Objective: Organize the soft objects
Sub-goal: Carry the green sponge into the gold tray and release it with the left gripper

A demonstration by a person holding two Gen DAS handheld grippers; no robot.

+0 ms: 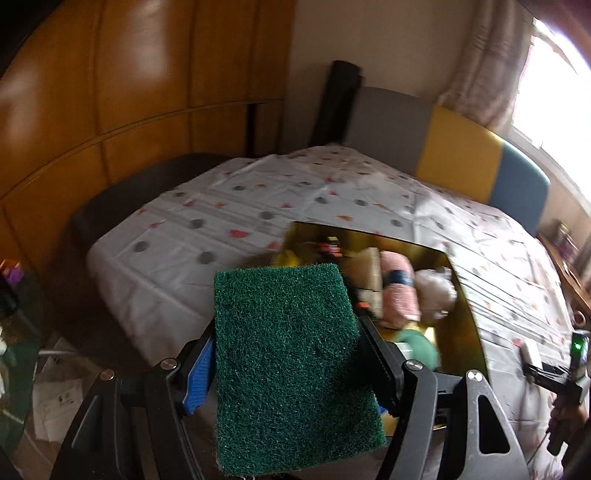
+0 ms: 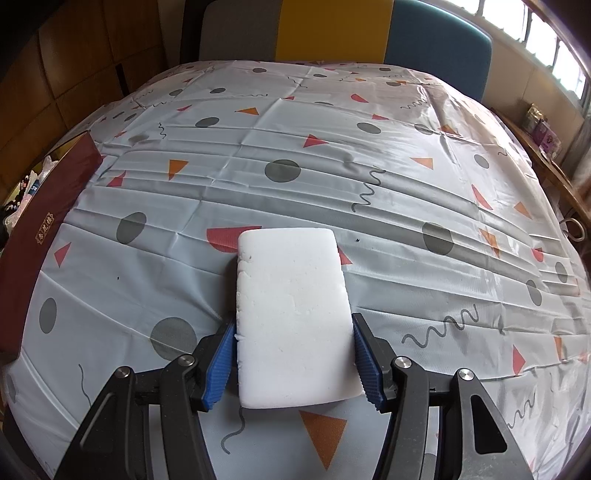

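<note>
The left hand-held gripper (image 1: pixel 291 365) tilts downward, clamping a green scouring pad (image 1: pixel 291 369) before the gold-lined box (image 1: pixel 465 291). The right hand-held gripper (image 2: pixel 293 362) angles steeply down, clamping a white sponge (image 2: pixel 293 317) over the tabletop (image 2: pixel 406 206).

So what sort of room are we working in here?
Probably a home dining area: a table under a patterned tablecloth, colour-block chairs against it, wooden wall cabinets and a curtained window.
</note>
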